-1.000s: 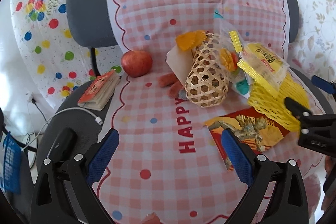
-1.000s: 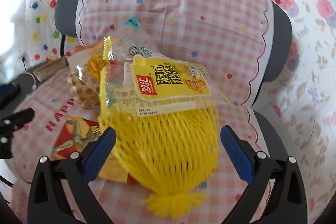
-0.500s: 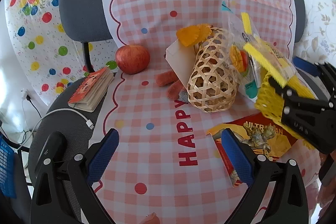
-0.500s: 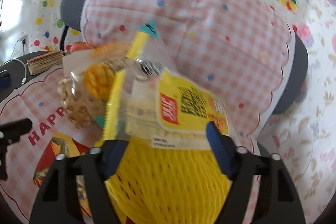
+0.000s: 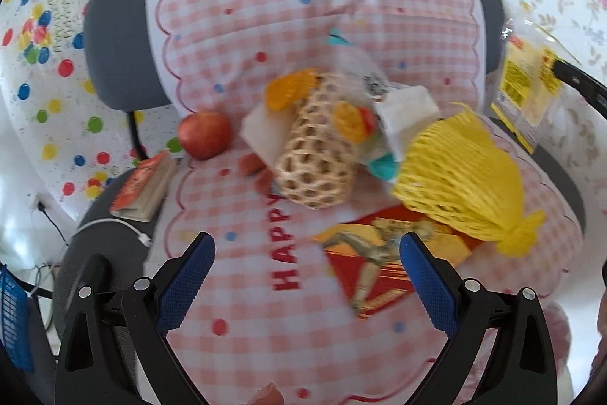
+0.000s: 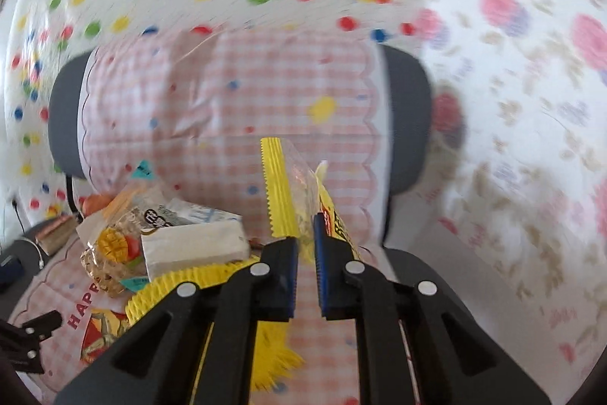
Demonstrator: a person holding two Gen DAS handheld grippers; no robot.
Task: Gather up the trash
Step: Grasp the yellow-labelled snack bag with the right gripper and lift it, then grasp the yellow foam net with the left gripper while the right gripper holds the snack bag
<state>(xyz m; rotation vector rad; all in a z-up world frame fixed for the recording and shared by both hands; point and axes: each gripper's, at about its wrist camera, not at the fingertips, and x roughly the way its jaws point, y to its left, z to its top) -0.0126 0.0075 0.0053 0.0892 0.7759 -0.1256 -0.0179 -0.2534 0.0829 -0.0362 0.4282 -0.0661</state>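
One yellow-and-clear plastic snack wrapper [image 6: 299, 200] is pinched between the jaws of the right gripper [image 6: 305, 272], which are drawn narrow onto its lower edge; it stands up above the chair seat, clear of the pile. Below it on the pink gingham cloth [image 5: 242, 291] lie the yellow foam fruit net [image 5: 463, 177], a white paper packet [image 5: 406, 112], a crinkled clear wrapper with fruit print [image 6: 117, 234] and a woven bamboo basket [image 5: 315, 154] on its side. A red apple [image 5: 205, 135] and a small orange-covered book [image 5: 146, 185] sit further left. The left gripper [image 5: 307, 276] hovers over the cloth with jaws wide and nothing between them. The step in hand looks like carrying off the first wrapper. Next it needs a bin or bag, none visible here, while the left could take the net.
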